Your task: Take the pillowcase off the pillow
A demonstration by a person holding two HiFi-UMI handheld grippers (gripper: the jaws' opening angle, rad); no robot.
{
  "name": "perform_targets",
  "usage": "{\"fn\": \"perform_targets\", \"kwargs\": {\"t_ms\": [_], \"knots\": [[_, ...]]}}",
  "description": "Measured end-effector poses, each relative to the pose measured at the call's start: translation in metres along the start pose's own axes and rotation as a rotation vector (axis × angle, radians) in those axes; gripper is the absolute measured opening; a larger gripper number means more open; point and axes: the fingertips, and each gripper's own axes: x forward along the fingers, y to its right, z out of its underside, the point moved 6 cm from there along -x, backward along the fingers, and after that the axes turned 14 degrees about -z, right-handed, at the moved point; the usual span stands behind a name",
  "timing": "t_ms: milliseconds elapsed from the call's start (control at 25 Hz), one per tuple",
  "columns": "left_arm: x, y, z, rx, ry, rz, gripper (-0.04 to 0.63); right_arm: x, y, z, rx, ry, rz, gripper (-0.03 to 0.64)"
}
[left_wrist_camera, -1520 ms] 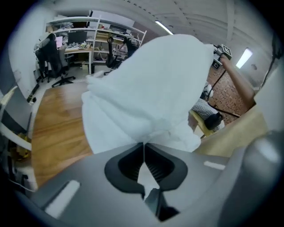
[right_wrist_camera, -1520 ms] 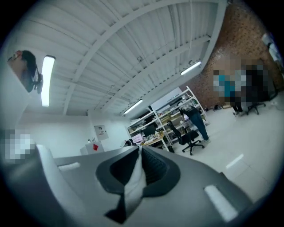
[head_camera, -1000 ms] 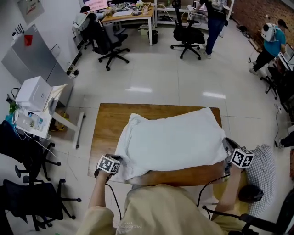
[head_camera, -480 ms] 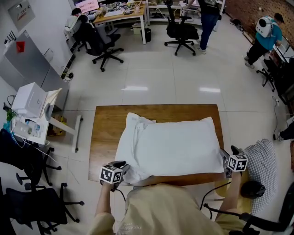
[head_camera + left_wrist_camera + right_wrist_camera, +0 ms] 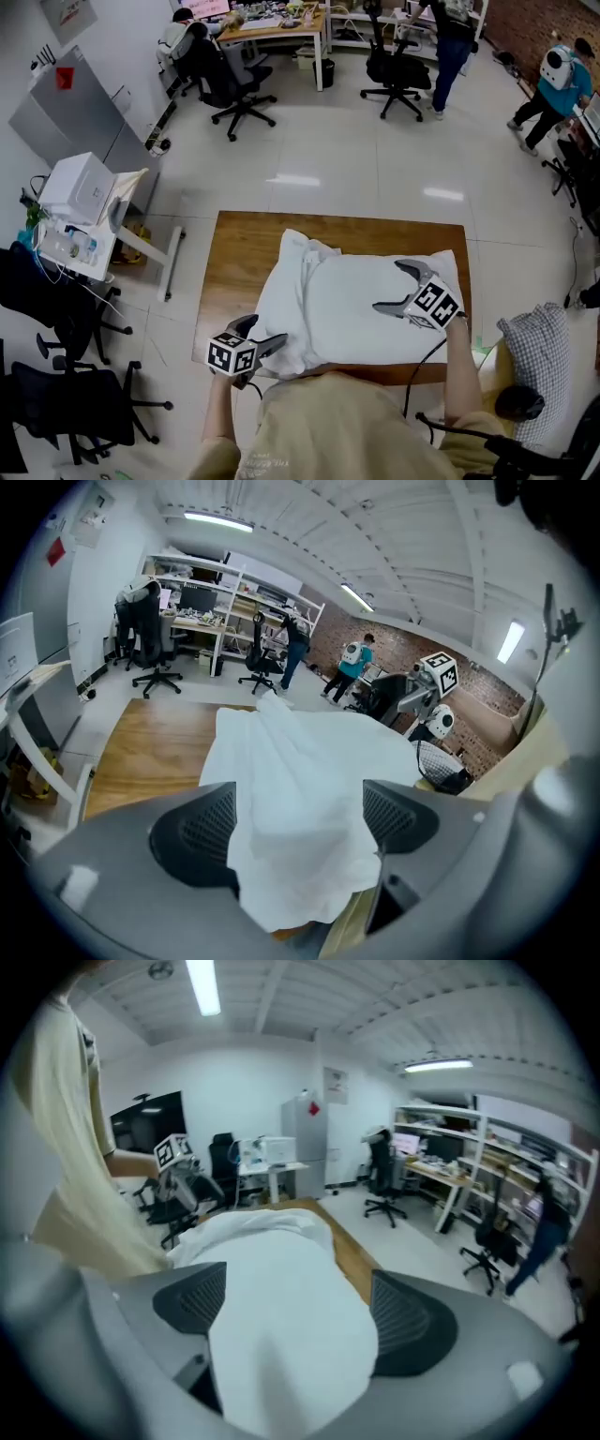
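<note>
Pillow (image 5: 375, 300) lies flat on the wooden table (image 5: 234, 253), w/ its right end reaching the tabletop's right edge and its long side along the near edge. It is plump, rounded and smooth on top. Pillowcase (image 5: 281, 305) is still on it: white thin cloth, matte, taut over the right part. At the left end it is bunched into soft ridges and folds, w/ slack spilling toward the tabletop's near edge, left of middle. Tabletop is brown wood grain, rectangular, bare along the left and far edges.

Left gripper (image 5: 262, 333) is at the near edge by that slack. Its body is grey plastic w/ a black-white marker cube. Jaws are opening; a crumpled flap of the pillowcase (image 5: 291, 789) drapes btwn the black ribbed pads (image 5: 202, 832), not pinched.

Right gripper (image 5: 394, 286) is above the pillow's right half, curved grey jaws spread wide and opening. In the right gripper view the white rounded bulk (image 5: 281, 1335) fills the gap btwn the ribbed pads (image 5: 408, 1321); grip released.

A checked cushion (image 5: 530, 352) sits off the table's right side.
</note>
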Motion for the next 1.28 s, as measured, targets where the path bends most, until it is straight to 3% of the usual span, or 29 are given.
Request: {"fn": "perform_targets", "kwargs": {"t_ms": [120, 200, 320, 440, 520, 600, 680, 760, 920, 960, 1040, 1120, 1200, 1280], "knots": [[-0.006, -0.008, 0.003, -0.019, 0.020, -0.024, 0.410, 0.097, -0.019, 0.004, -0.097, -0.230, -0.187, 0.479], [-0.008, -0.012, 0.011, -0.036, 0.022, -0.037, 0.410, 0.150, -0.026, 0.018, -0.144, -0.379, -0.245, 0.479], [-0.012, -0.017, 0.025, -0.058, 0.017, -0.056, 0.410, 0.204, -0.021, 0.057, -0.122, -0.555, -0.236, 0.477], [-0.010, -0.021, 0.039, -0.088, 0.024, -0.074, 0.410, 0.229, -0.012, 0.088, -0.070, -0.602, -0.223, 0.421], [-0.009, -0.025, 0.046, -0.104, 0.030, -0.076, 0.410, 0.228, -0.006, 0.084, -0.083, -0.587, -0.197, 0.297], [-0.006, -0.026, 0.051, -0.100, 0.023, -0.070, 0.410, 0.211, 0.008, 0.057, -0.106, -0.523, -0.114, 0.125], [-0.002, -0.022, 0.057, -0.067, 0.003, -0.062, 0.410, 0.197, 0.006, 0.041, -0.043, -0.424, -0.144, 0.020], [-0.002, -0.014, 0.064, -0.020, 0.003, -0.040, 0.410, 0.183, -0.006, 0.028, 0.010, -0.353, -0.185, 0.013], [-0.012, 0.004, 0.063, 0.122, 0.052, 0.037, 0.419, 0.150, -0.013, -0.012, 0.097, -0.216, -0.161, 0.014], [-0.010, 0.008, 0.059, 0.187, 0.059, 0.008, 0.423, 0.141, -0.010, -0.021, 0.117, -0.184, -0.161, 0.014], [-0.001, 0.010, 0.053, 0.336, 0.066, -0.122, 0.409, 0.124, -0.003, -0.031, 0.127, -0.152, -0.155, 0.015], [0.005, 0.005, 0.052, 0.441, 0.060, -0.242, 0.227, 0.116, -0.004, -0.035, 0.114, -0.151, -0.146, 0.015], [0.002, -0.003, 0.058, 0.465, 0.034, -0.242, 0.144, 0.116, -0.014, -0.033, 0.095, -0.155, -0.149, 0.015], [-0.006, -0.024, 0.064, 0.472, -0.003, -0.247, 0.106, 0.117, -0.026, -0.029, 0.078, -0.160, -0.158, 0.015]]}}
